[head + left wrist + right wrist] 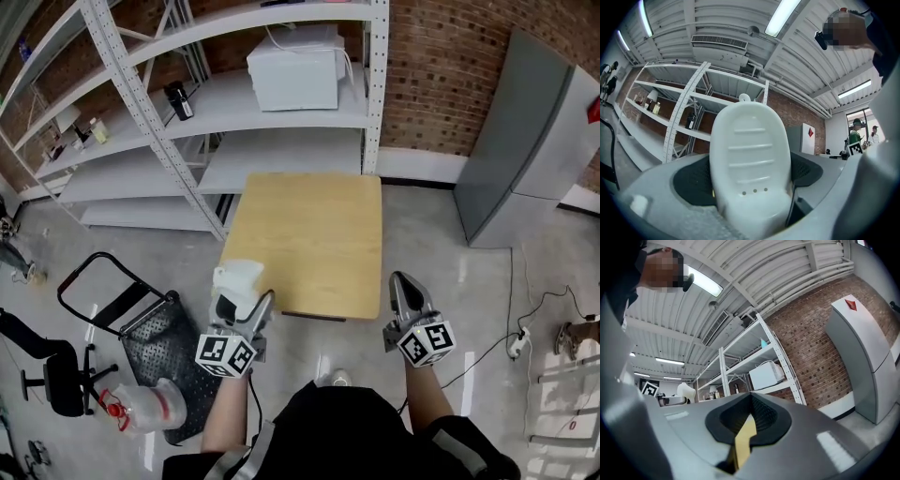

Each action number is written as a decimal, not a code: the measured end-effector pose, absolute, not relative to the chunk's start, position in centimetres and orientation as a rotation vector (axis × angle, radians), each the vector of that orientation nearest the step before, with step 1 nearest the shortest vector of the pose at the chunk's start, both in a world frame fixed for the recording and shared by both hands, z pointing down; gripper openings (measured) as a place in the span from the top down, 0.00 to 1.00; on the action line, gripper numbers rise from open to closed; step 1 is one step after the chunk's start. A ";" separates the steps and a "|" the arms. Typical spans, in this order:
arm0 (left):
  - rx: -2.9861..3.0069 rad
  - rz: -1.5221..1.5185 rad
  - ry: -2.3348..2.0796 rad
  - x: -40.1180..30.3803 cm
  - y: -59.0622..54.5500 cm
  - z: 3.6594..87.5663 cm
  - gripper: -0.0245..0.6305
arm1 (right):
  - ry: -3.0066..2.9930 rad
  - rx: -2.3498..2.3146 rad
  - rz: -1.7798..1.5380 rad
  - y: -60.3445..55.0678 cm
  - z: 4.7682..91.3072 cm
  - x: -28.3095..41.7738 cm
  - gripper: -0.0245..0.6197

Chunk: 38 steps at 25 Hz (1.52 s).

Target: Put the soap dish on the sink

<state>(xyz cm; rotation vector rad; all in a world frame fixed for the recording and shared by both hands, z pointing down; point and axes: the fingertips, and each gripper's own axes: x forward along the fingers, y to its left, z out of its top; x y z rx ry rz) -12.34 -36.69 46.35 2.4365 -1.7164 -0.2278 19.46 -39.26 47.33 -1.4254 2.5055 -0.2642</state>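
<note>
The white soap dish (236, 277) is an oval moulded tray with ribs and three small holes (750, 159). My left gripper (240, 292) is shut on it, and the dish stands up between the black pads (691, 180). It hangs just off the near left corner of the wooden table (309, 239). My right gripper (405, 283) is shut and empty at the table's near right corner. Its pads (764, 416) meet, with a sliver of the table top (742, 444) showing in the slit. No sink is in view.
White metal shelving (281, 141) stands behind the table, with a white boxy appliance (295, 67) on one shelf. A grey cabinet (525, 141) is at the right. A black hand cart (141, 323) and an office chair (52, 380) stand at the left. A cable and socket (517, 345) lie on the floor.
</note>
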 end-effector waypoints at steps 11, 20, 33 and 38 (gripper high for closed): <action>2.435 -0.210 -1.719 -8.0 -41.1 46.7 0.26 | 2.534 -1.451 -0.267 -42.8 47.4 23.9 0.95; 2.393 -0.104 -1.702 -9.0 -44.6 49.3 0.26 | 2.561 -1.466 -0.292 -45.7 48.3 22.6 0.95; 2.308 0.085 -1.552 -10.1 -51.7 56.0 0.26 | 2.553 -1.545 -0.384 -50.8 51.0 20.3 0.95; 2.234 0.160 -1.514 -10.7 -53.3 59.9 0.26 | 2.521 -1.590 -0.518 -52.2 54.3 19.7 0.95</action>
